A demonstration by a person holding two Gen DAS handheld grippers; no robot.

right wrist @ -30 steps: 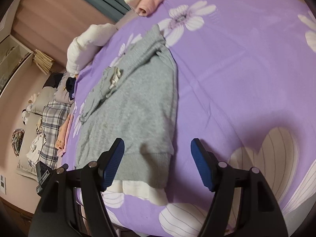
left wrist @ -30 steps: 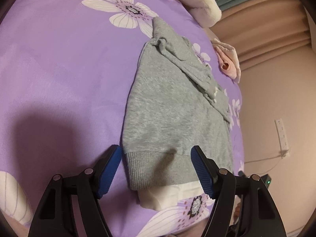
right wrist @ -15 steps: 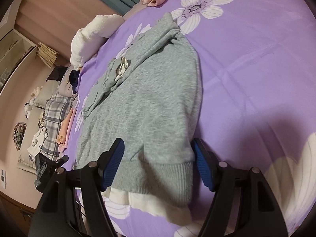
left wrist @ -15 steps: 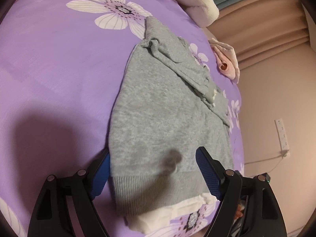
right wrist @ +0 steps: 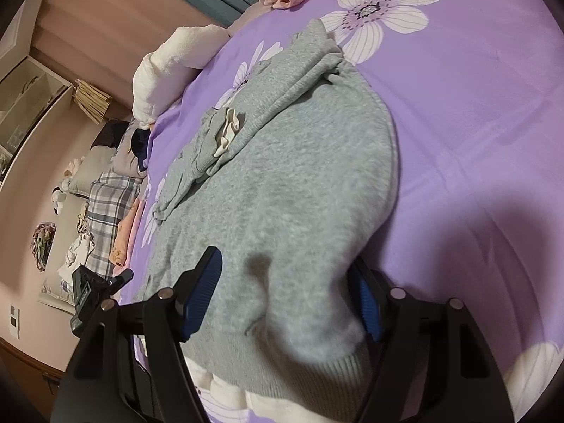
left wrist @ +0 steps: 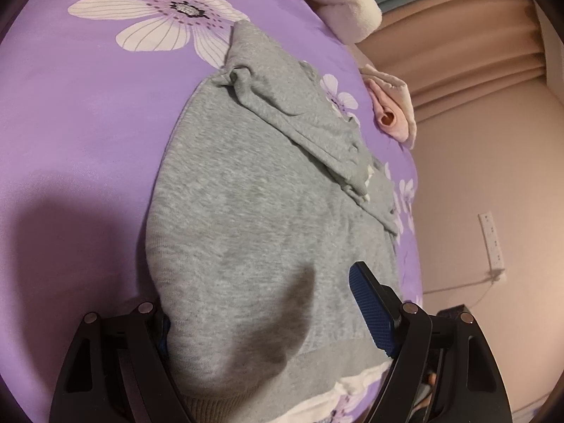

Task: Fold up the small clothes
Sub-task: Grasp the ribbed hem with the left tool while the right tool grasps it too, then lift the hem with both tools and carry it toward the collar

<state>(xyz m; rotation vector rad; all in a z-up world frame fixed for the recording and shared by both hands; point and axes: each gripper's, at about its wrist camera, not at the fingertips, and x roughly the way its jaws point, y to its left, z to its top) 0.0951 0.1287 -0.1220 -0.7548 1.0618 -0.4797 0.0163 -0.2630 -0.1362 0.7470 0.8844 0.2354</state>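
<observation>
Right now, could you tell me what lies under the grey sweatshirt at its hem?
A white layer peeks out below the grey sweatshirt at the ribbed hem, resting on the purple floral bedspread. How far it extends beneath is covered.

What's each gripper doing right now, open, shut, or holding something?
Left gripper: open, jaws straddling the gray sweater hem.
Right gripper: open, straddling the same hem.

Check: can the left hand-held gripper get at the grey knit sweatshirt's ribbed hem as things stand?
Probably yes. The left hand-held gripper is open and straddles the grey knit sweatshirt, whose ribbed hem bunches between its fingers; nothing lies in the way.
</observation>
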